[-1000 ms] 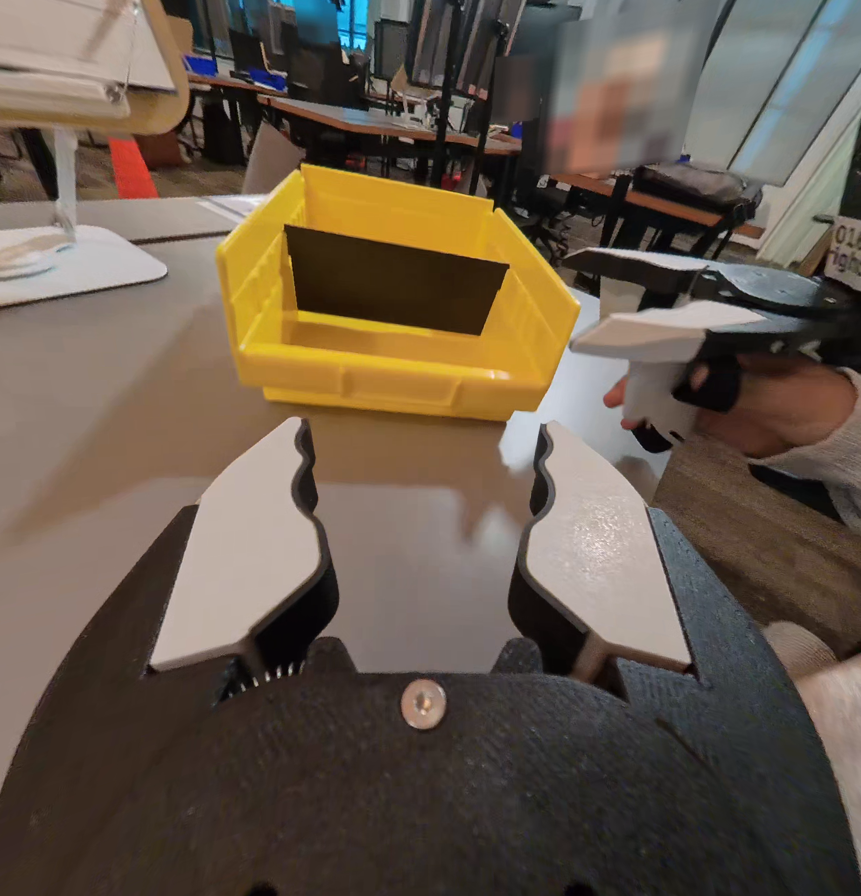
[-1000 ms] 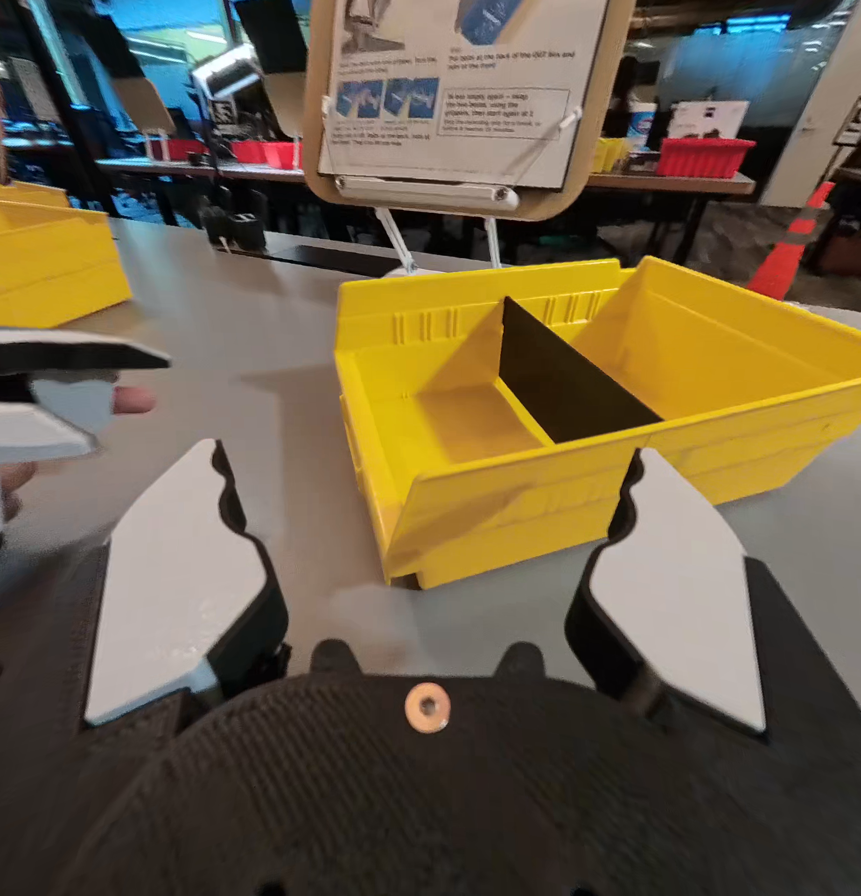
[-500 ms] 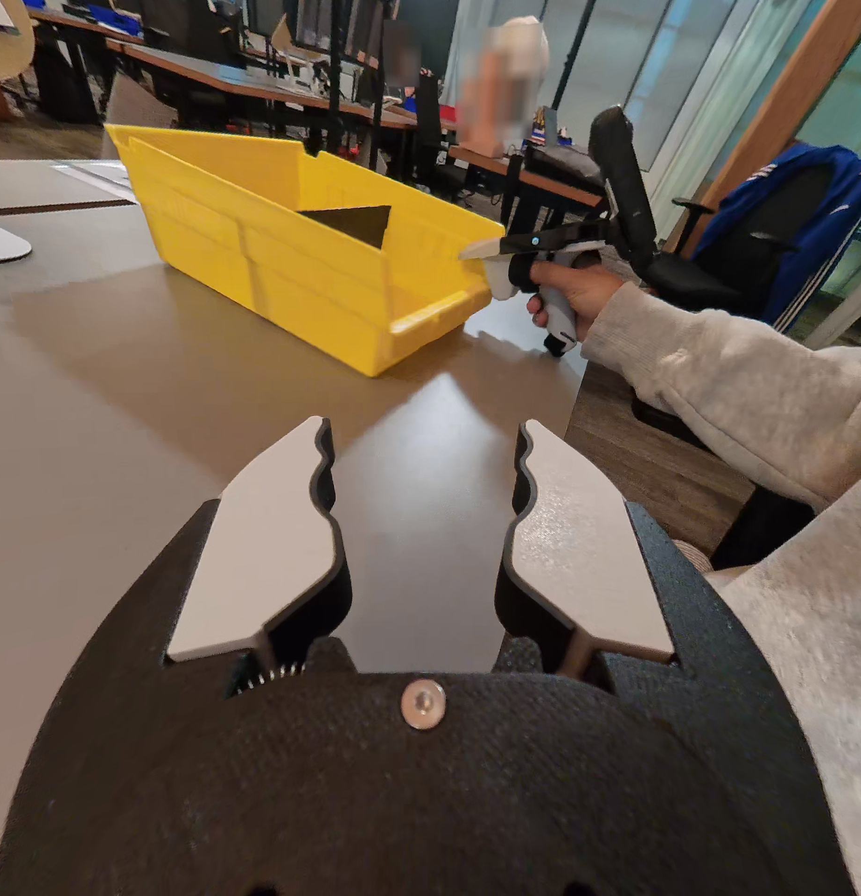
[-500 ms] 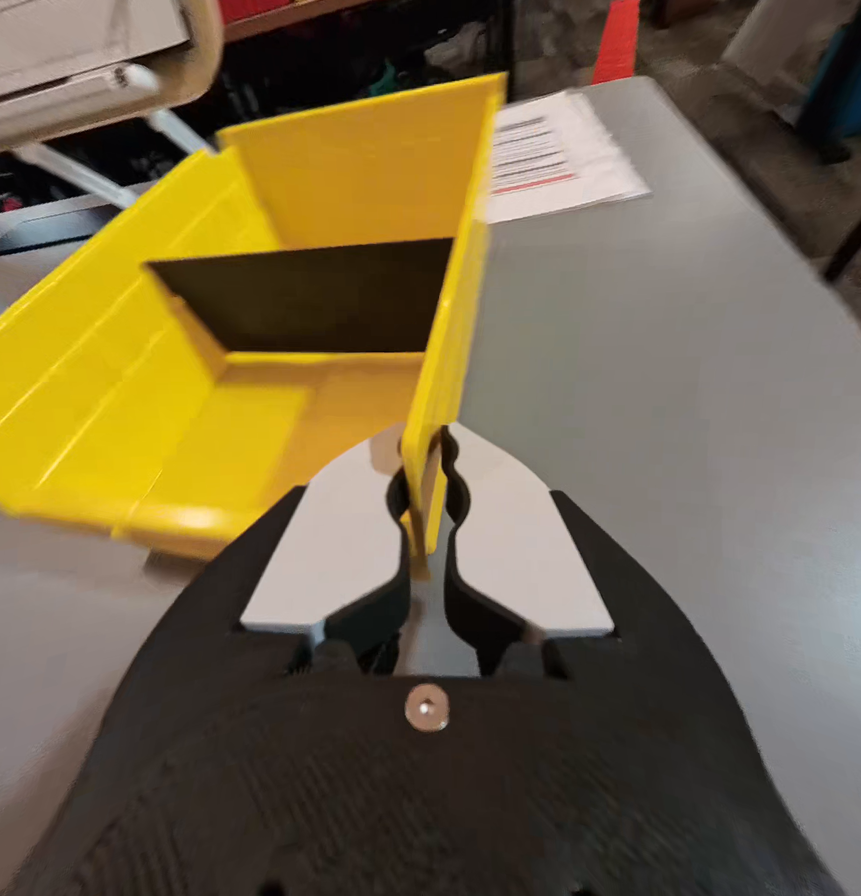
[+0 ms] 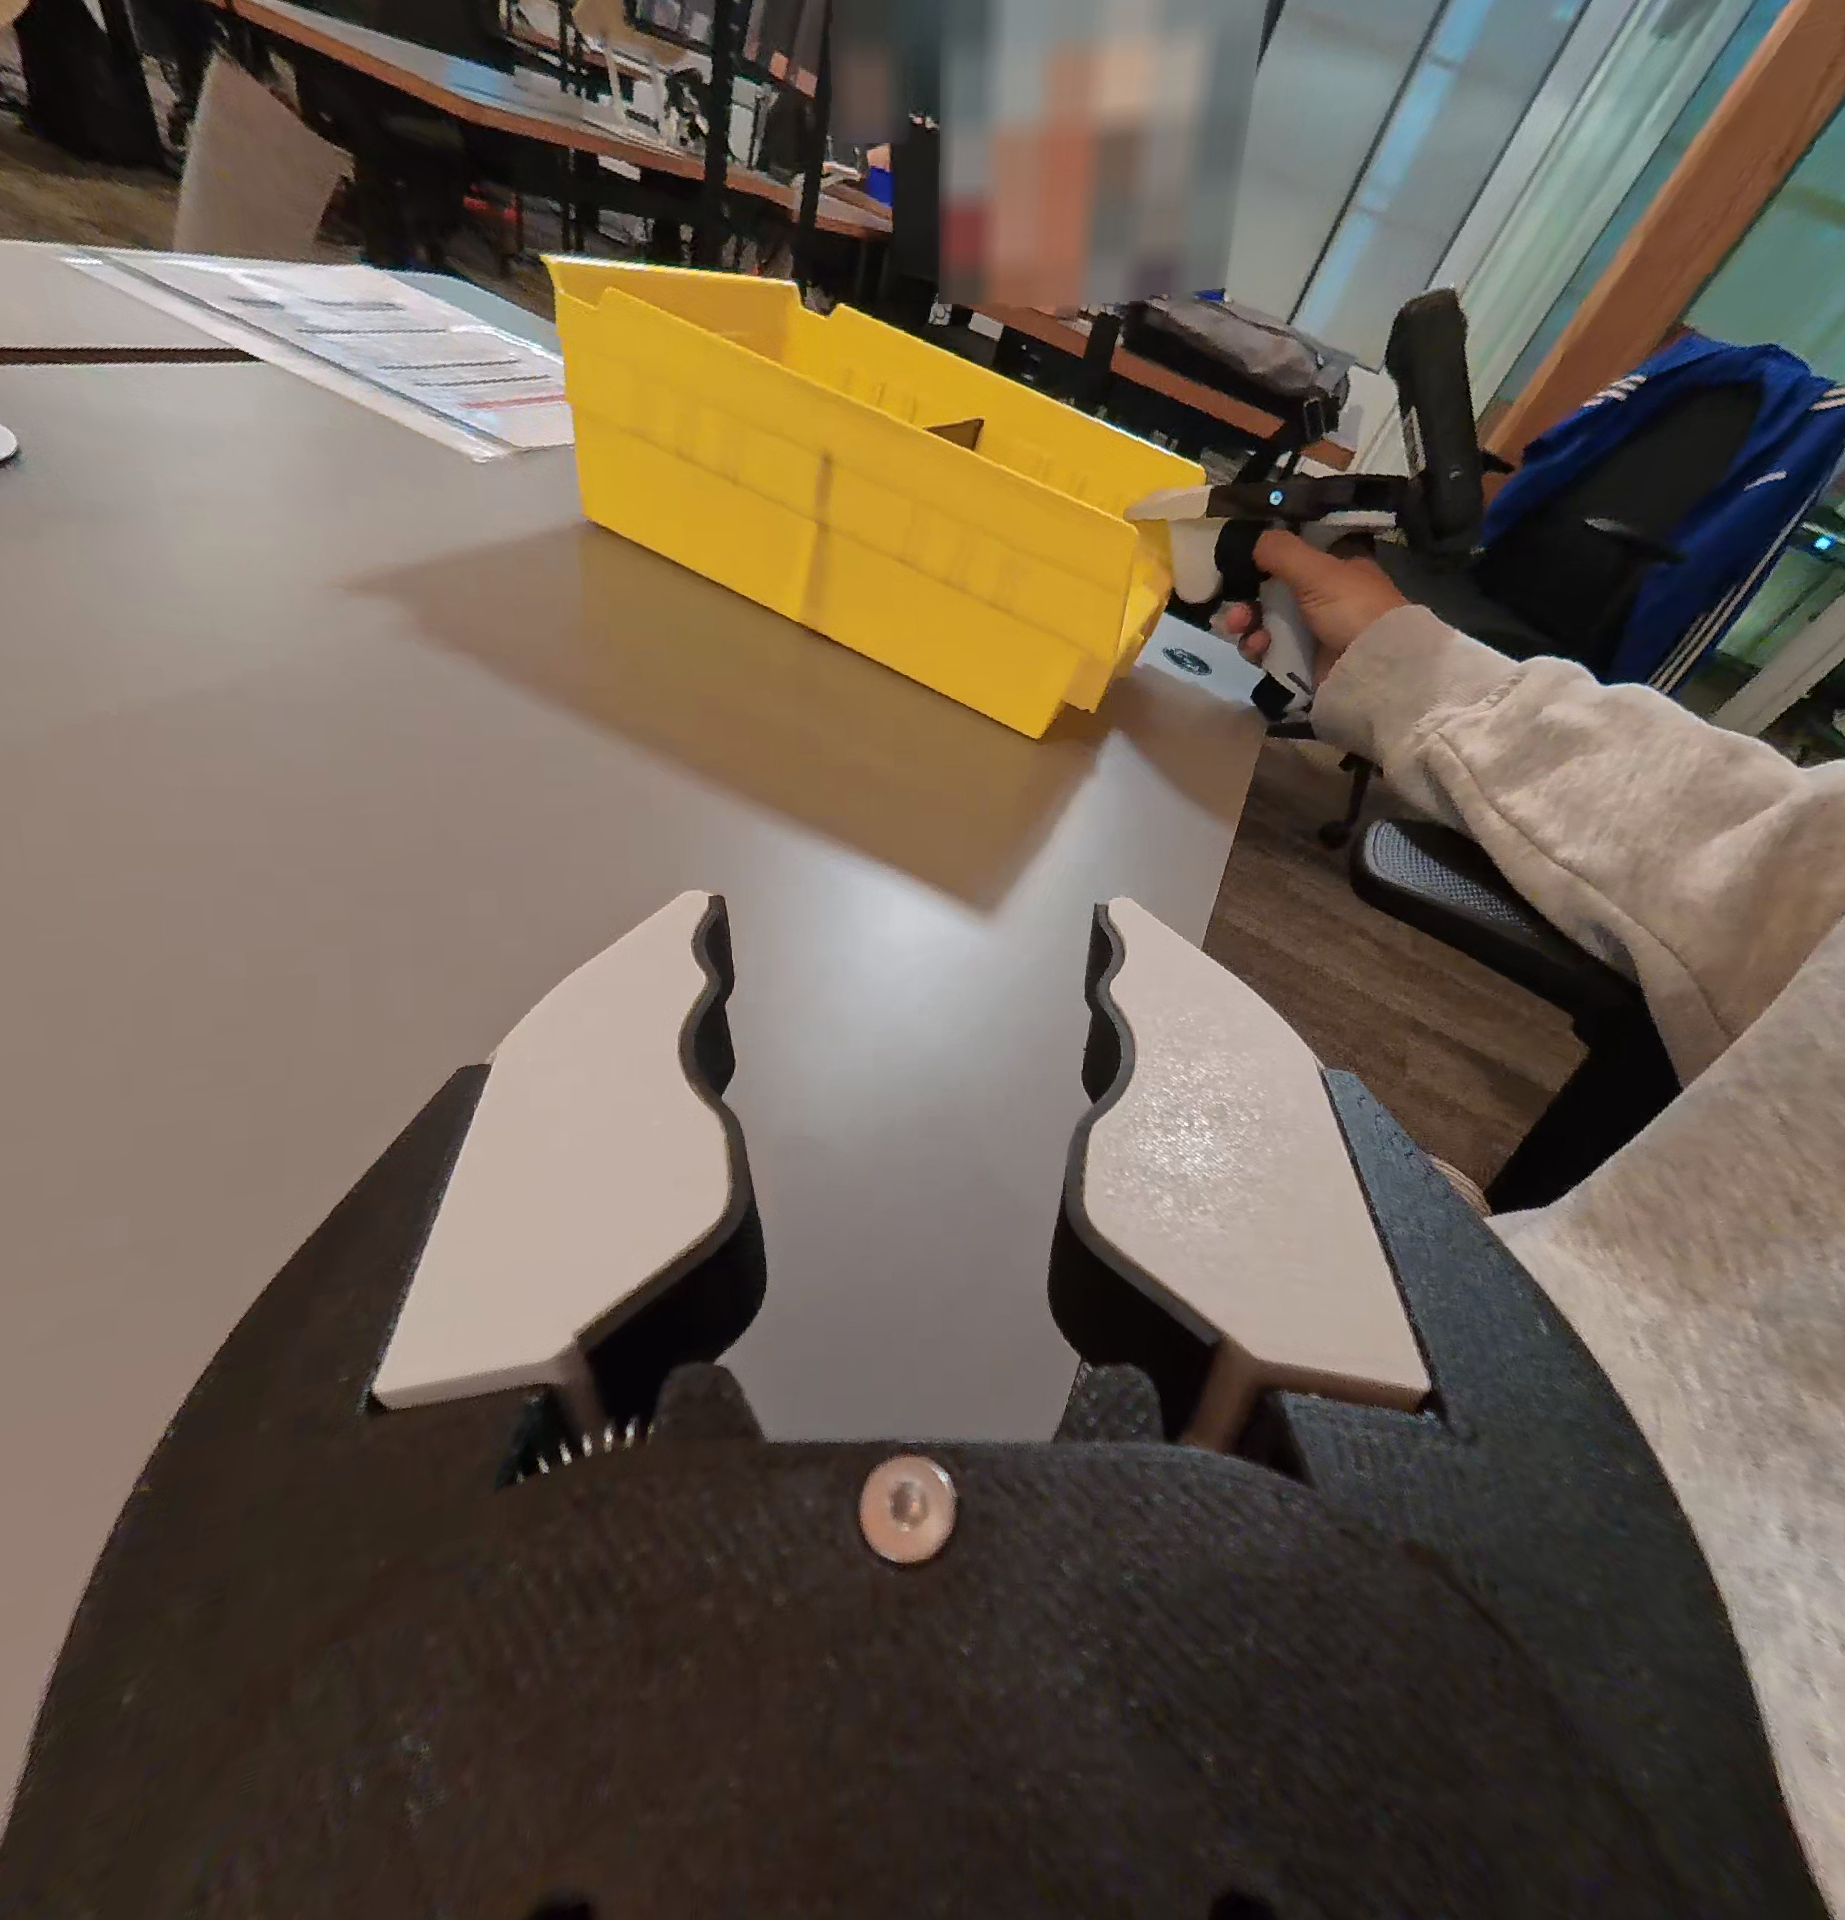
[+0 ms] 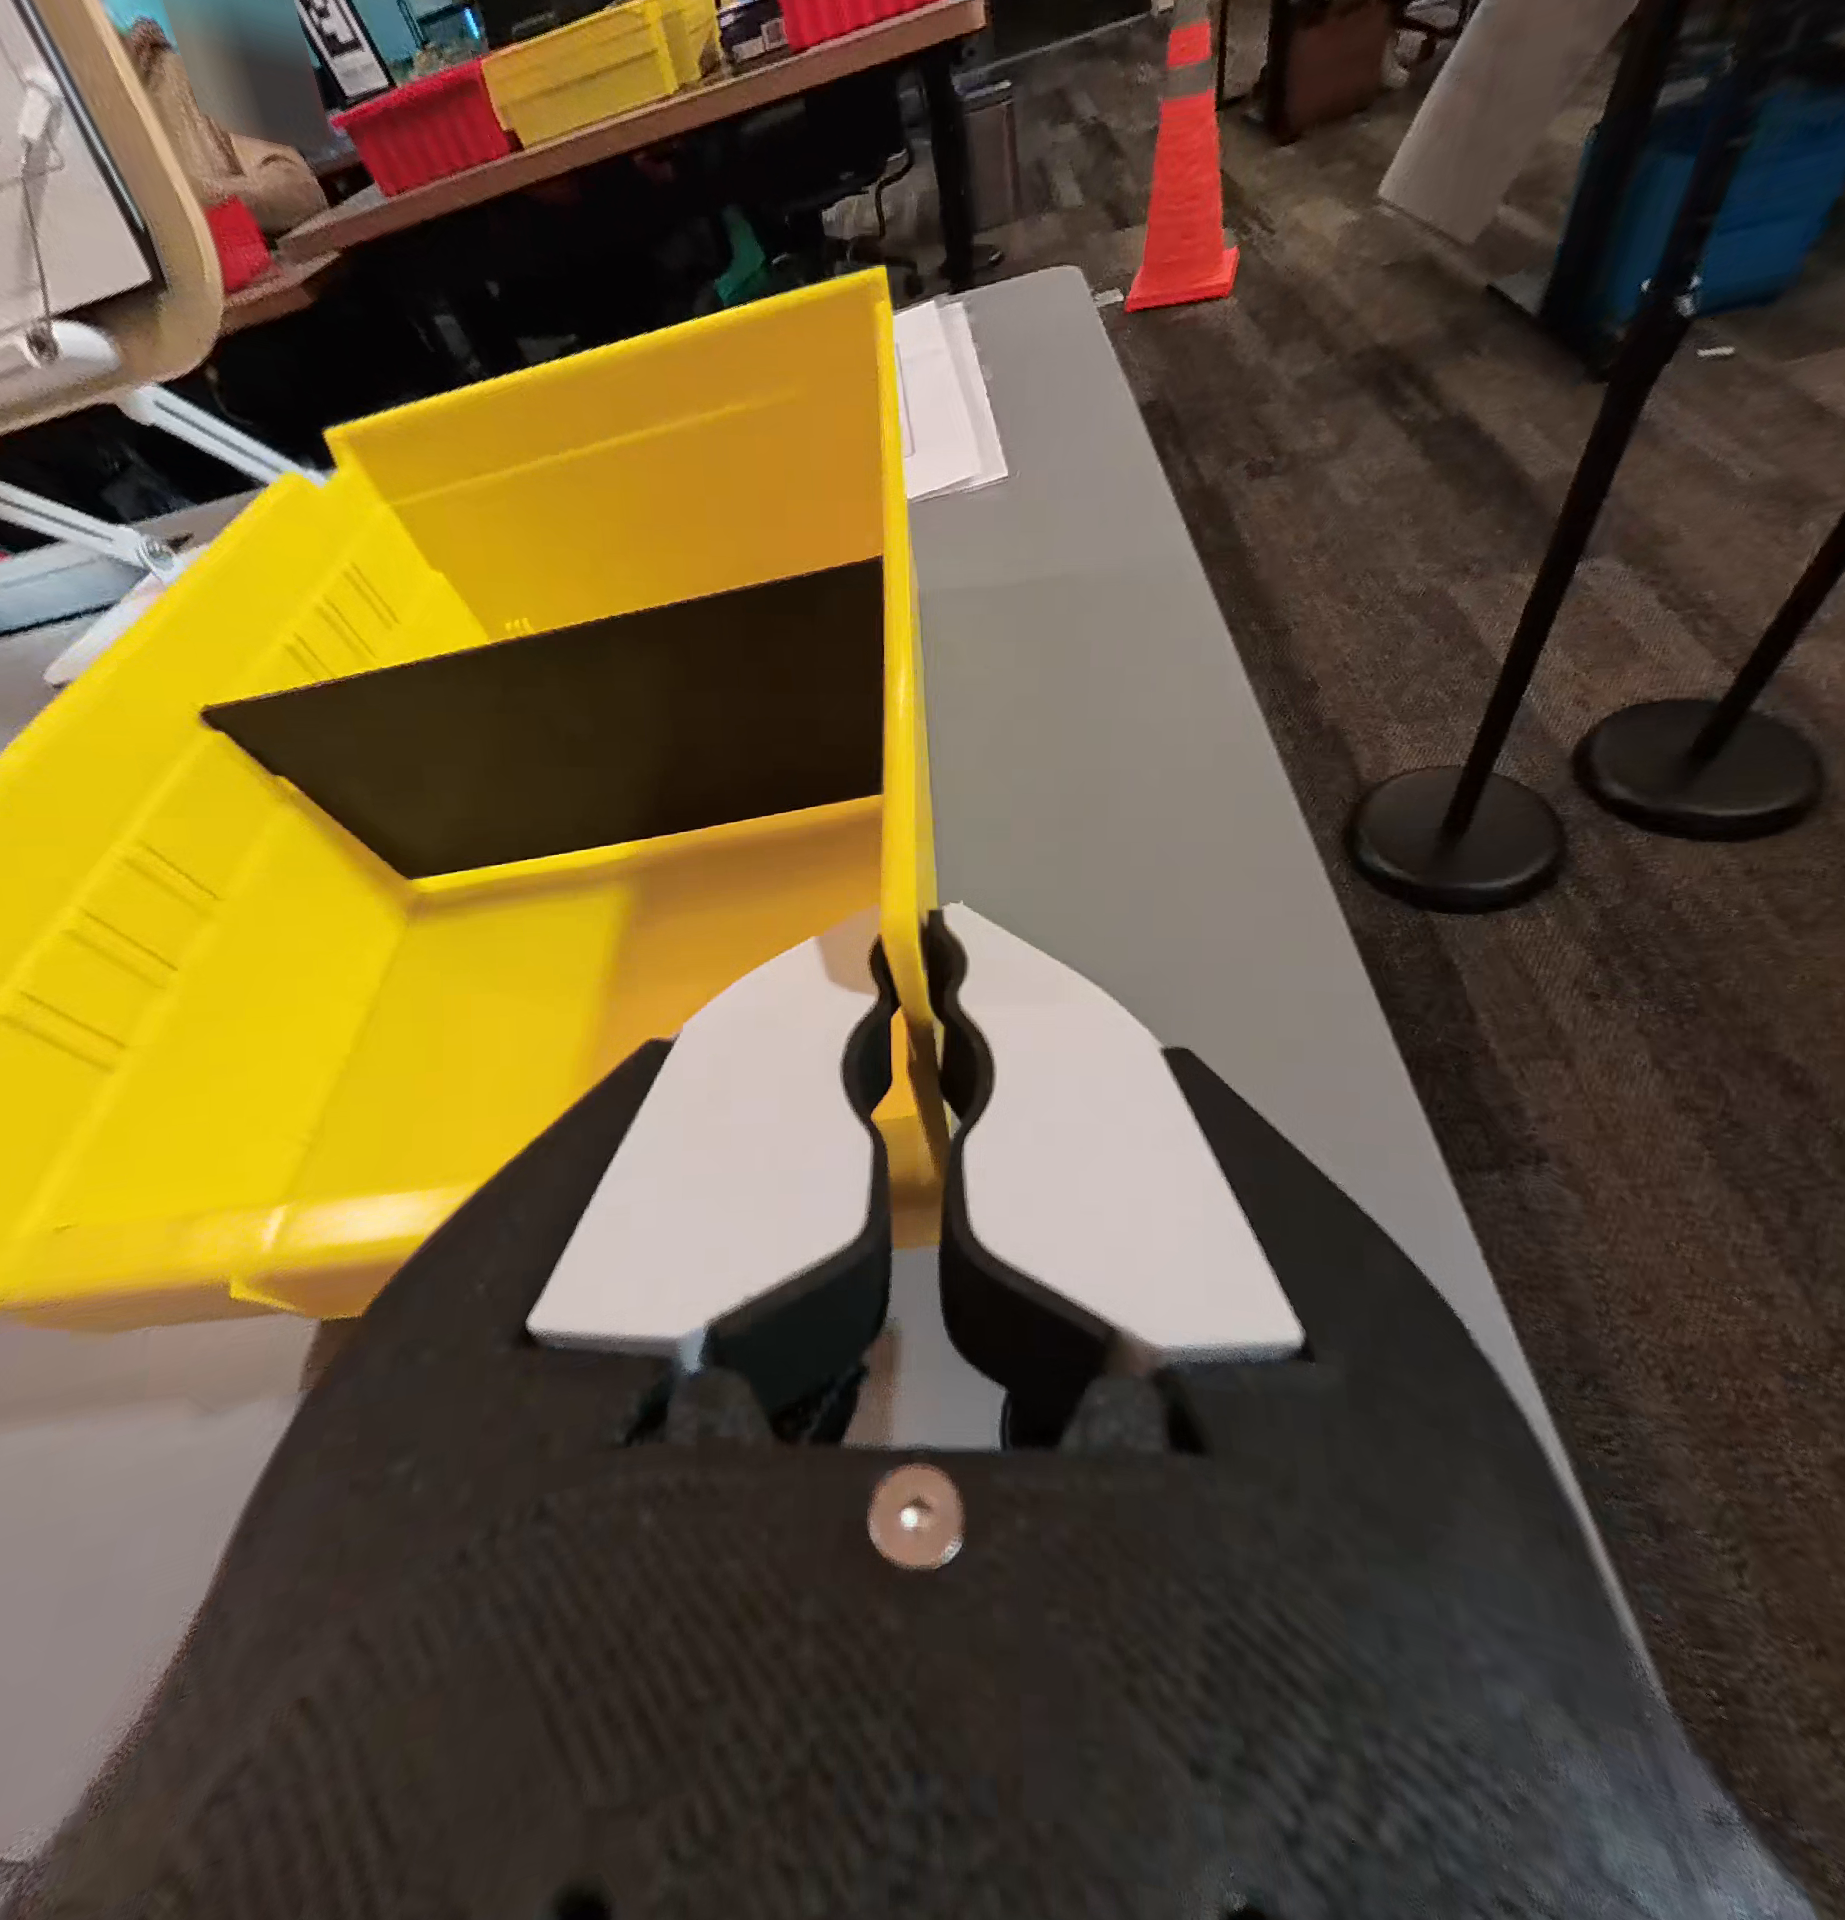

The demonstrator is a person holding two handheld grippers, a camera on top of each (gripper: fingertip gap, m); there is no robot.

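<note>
A yellow plastic bin (image 6: 274, 1039) with a black divider (image 6: 585, 727) across its middle stands on the grey table (image 6: 1053, 727). My right gripper (image 6: 910, 935) is shut on the bin's right side wall near its front corner. In the left wrist view the bin (image 5: 845, 540) sits far ahead, and the right gripper (image 5: 1167, 509) clamps its right end, held by a hand in a grey sleeve. My left gripper (image 5: 910, 914) is open and empty, low over the bare table (image 5: 274, 779), well short of the bin.
A sheet of paper (image 5: 378, 343) lies on the table behind the bin. The table's right edge runs close to the bin. Beyond it are an office chair (image 5: 1520, 935), black stanchion bases (image 6: 1458, 842), an orange cone (image 6: 1188, 177) and a clipboard stand (image 6: 87, 260) at the left. The tips of one gripper are about 45 cm away from the tips of the other.
My right gripper closed on the bin's side wall and has swung the bin round. My left gripper drew back and stayed open; the bin now sits farther off, side-on.
</note>
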